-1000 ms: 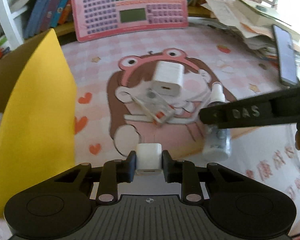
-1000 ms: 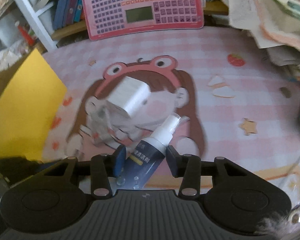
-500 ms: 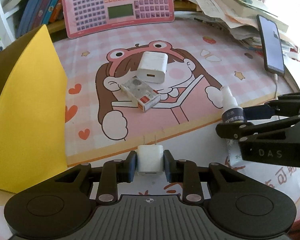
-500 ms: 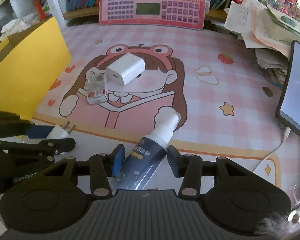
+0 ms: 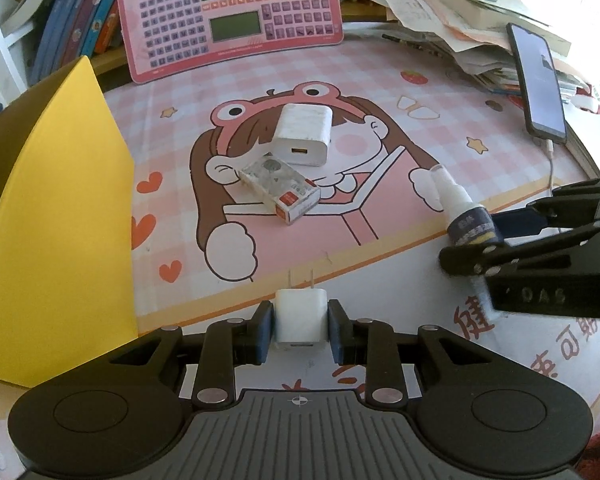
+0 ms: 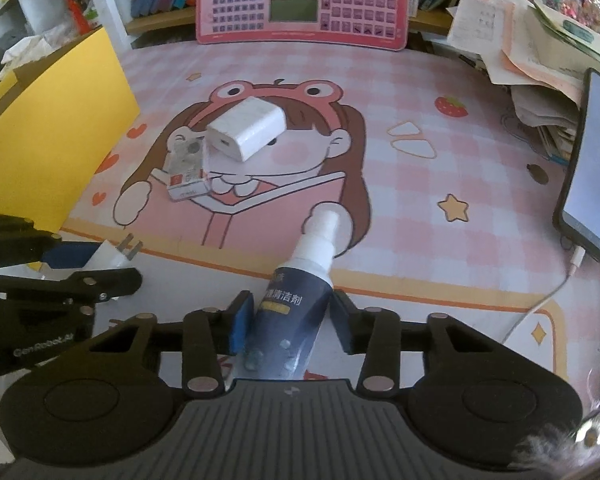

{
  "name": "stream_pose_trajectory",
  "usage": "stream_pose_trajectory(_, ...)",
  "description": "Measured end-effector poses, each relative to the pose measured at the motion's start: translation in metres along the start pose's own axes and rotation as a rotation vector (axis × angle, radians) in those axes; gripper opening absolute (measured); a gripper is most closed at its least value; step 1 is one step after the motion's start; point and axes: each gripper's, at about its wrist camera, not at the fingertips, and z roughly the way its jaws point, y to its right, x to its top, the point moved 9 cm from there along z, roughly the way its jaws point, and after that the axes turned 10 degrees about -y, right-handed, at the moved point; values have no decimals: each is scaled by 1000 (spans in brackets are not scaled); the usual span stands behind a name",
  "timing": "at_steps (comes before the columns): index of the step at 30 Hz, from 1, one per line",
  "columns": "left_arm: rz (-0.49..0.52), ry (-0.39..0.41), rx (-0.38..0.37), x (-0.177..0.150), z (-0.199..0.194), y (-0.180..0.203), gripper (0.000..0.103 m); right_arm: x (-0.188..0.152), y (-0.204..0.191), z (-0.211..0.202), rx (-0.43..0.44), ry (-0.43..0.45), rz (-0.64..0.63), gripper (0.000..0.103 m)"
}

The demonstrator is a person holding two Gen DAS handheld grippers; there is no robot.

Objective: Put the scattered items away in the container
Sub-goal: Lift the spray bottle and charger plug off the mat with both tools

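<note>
Here left claw pinches a boxy white plug; right claw, closing, grips a cylindrical bottle

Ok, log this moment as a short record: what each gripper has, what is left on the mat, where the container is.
left gripper: shut on small plug
right gripper: jaws just closing, spray bottle between them
left on mat: large charger leaning on small box
container: yellow box, at left edge of mat
also on mat: phone, plugged in
</note>
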Motion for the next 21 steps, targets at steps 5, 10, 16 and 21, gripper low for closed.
stream_pose_trajectory(5, -6, 5, -5, 0, 0, -1, 25, -3, -4, 2, -30, -12, -34, 39)
stream_pose_trajectory(10, -71, -3, -51, -3, -6, -6, 25, -7, -7, -2, -1, -16, -22, 32)
stream_pose_trajectory(16, -109, 38, -88, -1, -25, -5, 25, -7, -8, -18, 35, 28, 11, 32)
stream_pose_trajectory(21, -110, 58, -105, -3, -35, -1, 25, -11, -11, -24, 49, 34, 24, 31)
